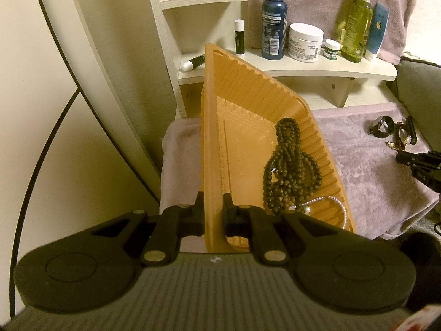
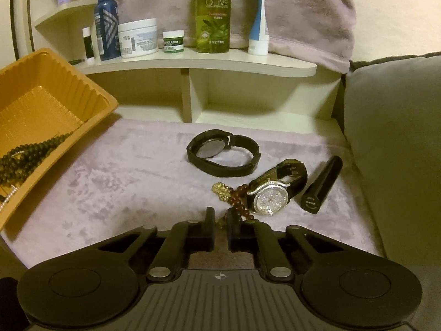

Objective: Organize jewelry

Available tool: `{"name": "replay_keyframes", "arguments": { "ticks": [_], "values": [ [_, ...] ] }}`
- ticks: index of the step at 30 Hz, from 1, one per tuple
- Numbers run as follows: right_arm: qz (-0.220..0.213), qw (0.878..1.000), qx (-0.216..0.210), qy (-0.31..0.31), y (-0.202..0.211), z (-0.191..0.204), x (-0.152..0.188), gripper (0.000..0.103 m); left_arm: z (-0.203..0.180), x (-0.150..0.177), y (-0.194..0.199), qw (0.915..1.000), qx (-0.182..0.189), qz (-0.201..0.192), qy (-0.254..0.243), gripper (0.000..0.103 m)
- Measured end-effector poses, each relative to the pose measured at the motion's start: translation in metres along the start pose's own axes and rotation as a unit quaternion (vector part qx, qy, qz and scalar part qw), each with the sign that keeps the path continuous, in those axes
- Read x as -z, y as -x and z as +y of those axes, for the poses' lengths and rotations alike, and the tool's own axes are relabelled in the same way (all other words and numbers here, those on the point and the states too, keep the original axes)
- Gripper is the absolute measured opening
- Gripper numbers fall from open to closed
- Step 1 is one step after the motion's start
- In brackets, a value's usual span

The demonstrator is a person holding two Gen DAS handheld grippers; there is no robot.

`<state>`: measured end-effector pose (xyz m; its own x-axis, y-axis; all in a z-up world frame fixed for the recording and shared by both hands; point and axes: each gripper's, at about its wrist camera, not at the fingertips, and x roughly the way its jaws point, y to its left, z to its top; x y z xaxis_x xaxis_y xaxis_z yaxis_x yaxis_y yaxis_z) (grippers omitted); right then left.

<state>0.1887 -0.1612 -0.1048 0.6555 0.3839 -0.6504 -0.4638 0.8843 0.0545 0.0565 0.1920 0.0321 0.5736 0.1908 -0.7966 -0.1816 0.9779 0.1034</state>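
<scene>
My left gripper is shut on the near wall of the orange plastic tray, which is tipped up on the mauve cloth. A dark bead necklace and a pearl strand lie inside it. My right gripper rests low on the cloth with its jaws nearly together. They pinch the near end of the red-brown bead bracelet, which carries a gold charm. Just beyond lie a rhinestone watch, a black watch and a black tube. The tray is at the left.
A cream shelf behind holds an olive oil bottle, a blue bottle, a white cream jar and small tubes. A grey-green cushion borders the mauve cloth on the right.
</scene>
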Motion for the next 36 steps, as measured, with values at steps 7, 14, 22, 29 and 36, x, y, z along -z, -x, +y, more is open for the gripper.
{"name": "replay_keyframes", "arguments": {
  "ticks": [7, 14, 22, 29, 36],
  "values": [
    [-0.019, 1.000, -0.006, 0.004, 0.011, 0.006, -0.006, 0.008, 0.000, 0.000, 0.000, 1.0000, 0.000, 0.000, 0.000, 0.010],
    [-0.059, 0.995, -0.076, 0.012, 0.035, 0.044, -0.035, 0.008, 0.000, 0.000, 0.001, 1.0000, 0.000, 0.000, -0.001, 0.010],
    [-0.061, 0.975, -0.207, 0.056, 0.042, 0.123, -0.059, 0.008, 0.000, 0.000, 0.000, 1.0000, 0.000, -0.001, -0.001, 0.010],
    [-0.033, 0.965, -0.243, 0.092, 0.029, 0.162, -0.048, 0.008, 0.001, 0.001, 0.001, 1.0000, 0.001, -0.002, 0.000, 0.010],
    [-0.012, 0.963, -0.260, 0.068, 0.023, 0.161, -0.045, 0.020, 0.001, 0.000, 0.001, 1.0000, 0.001, -0.001, 0.000, 0.010]
  ]
}}
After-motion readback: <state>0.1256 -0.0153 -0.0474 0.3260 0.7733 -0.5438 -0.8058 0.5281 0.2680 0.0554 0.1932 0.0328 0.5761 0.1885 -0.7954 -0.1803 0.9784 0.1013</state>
